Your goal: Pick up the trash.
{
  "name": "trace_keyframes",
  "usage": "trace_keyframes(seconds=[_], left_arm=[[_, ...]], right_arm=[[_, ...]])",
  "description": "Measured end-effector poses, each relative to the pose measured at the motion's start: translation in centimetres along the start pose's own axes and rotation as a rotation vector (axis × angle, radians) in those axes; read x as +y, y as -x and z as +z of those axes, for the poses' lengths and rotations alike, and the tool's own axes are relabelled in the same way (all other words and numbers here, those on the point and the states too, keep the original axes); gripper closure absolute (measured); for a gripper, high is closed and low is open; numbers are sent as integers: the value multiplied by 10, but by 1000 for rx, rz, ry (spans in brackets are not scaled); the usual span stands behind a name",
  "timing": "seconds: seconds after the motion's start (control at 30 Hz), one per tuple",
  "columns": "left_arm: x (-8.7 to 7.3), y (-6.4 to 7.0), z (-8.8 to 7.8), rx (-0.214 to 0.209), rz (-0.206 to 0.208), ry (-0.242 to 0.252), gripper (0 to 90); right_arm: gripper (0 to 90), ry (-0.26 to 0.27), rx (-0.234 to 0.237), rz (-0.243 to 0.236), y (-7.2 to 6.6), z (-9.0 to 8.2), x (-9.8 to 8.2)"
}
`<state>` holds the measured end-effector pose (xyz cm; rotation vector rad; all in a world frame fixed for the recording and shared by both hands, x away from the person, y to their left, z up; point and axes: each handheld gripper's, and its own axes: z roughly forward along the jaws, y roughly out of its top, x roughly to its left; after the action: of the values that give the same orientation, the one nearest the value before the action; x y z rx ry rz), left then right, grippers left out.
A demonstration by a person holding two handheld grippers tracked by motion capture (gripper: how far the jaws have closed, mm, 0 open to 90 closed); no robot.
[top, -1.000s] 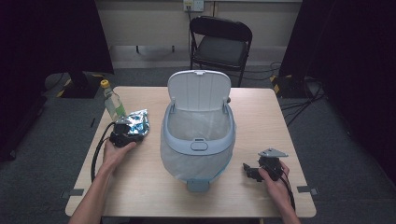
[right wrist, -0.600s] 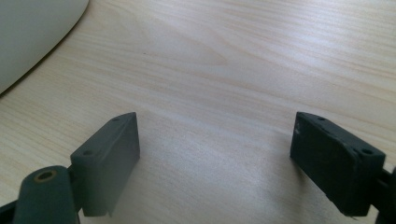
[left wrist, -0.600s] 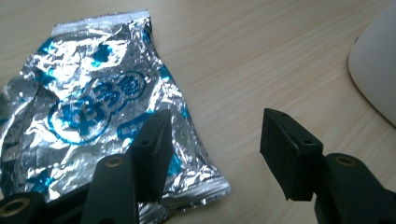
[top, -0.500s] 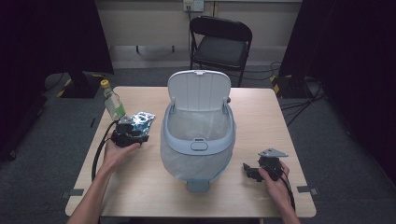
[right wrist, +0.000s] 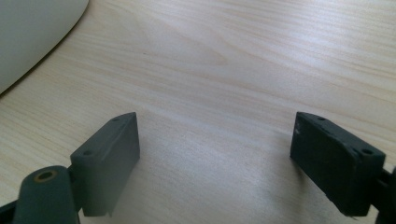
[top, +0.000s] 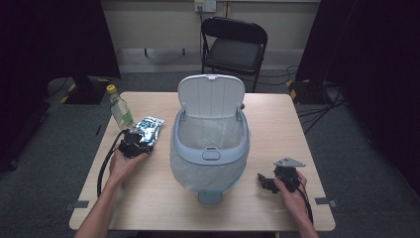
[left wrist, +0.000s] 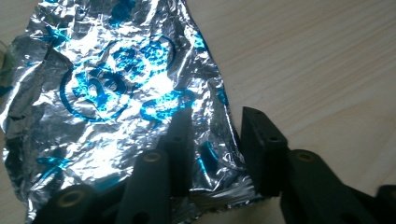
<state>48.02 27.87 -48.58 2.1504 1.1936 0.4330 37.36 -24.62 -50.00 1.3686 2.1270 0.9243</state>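
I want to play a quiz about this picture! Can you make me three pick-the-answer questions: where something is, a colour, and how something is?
1. Where is the foil bag?
A. inside the bin
B. on the table, left of the bin
C. on the chair

2. What colour is the bottle cap?
A. yellow
B. red
C. black

3. How is the bin lid?
A. shut
C. lying on the floor
B. flipped up open

Answers: 1 B, the bag lies beside the bin at the left tongs. 2 A, the cap shows yellow. 3 B, the lid stands upright behind the rim.
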Motion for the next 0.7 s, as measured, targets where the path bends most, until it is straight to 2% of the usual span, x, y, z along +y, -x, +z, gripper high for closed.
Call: trace_keyframes(seconds=[0.03, 0.1, 0.17, 0.27, 0.4, 0.47, 0.53, 0.63, 0.7], left_arm=[[0, -1, 0, 2, -12, 6, 705], [0, -3, 0, -5, -11, 5, 748], [-2, -3, 0, -7, -26, 14, 822], [-2, -4, 0, -20, -56, 24, 859], [-4, -5, 0, -31, -73, 28, 887], [-6, -3, -2, -48, -71, 26, 892], [-8, -1, -3, -44, -62, 28, 895], [-12, 1, -4, -57, -74, 54, 897], [-12, 1, -5, -61, -71, 48, 898]], right_arm=[[146, 0, 0, 0, 0, 0, 0], [146, 0, 0, 0, 0, 0, 0], [146, 0, 0, 0, 0, 0, 0], [146, 0, 0, 0, 0, 0, 0], [146, 0, 0, 0, 0, 0, 0], [146, 0, 0, 0, 0, 0, 0], [146, 0, 0, 0, 0, 0, 0], [146, 0, 0, 0, 0, 0, 0], [146, 0, 0, 0, 0, 0, 0]])
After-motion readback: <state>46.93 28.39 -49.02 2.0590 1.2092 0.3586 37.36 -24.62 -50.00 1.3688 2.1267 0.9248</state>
